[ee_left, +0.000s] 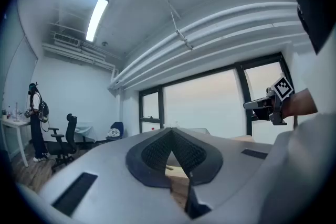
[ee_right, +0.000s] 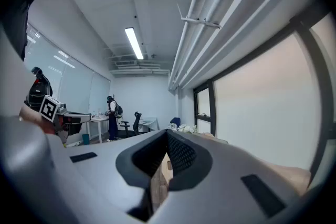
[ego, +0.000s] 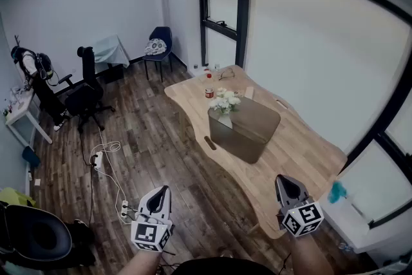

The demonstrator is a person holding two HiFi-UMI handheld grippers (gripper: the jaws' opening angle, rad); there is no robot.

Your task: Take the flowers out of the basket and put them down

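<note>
Tongs: two, one in each of the person's hands, both held low and close to the body. The left tongs point(ego: 162, 194) hang over the wood floor point(ego: 161, 138), closed, tips meeting, nothing between them. The right tongs point(ego: 284, 181) sit above the near corner of the desk point(ego: 302, 151), also closed tight and empty. One marker cube on each.

Task things: one basket point(ego: 254, 129), brown and boxy, on the middle of the desk. One bunch of flowers point(ego: 224, 102), white blooms, stands at the basket's far end with heads above the rim. Can't tell if the stems are inside or leaning on the end wall. The flowers are well apart from both tongs, out ahead of them and roughly between the two. The basket's body lies between the flowers and the right tongs.

Other counts: one desk, light wood. Two small red items point(ego: 209, 93) just beyond the flowers, too small to name. One dark small object point(ego: 210, 142) near the desk's left edge. Three chairs: a black office chair point(ego: 87, 90), a blue chair point(ego: 159, 48) by the window, and a black one point(ego: 32, 238) at lower left. One other person point(ego: 29, 67) stands beside a white table point(ego: 22, 114). One power strip point(ego: 98, 161) with cables lies on the floor.
</note>
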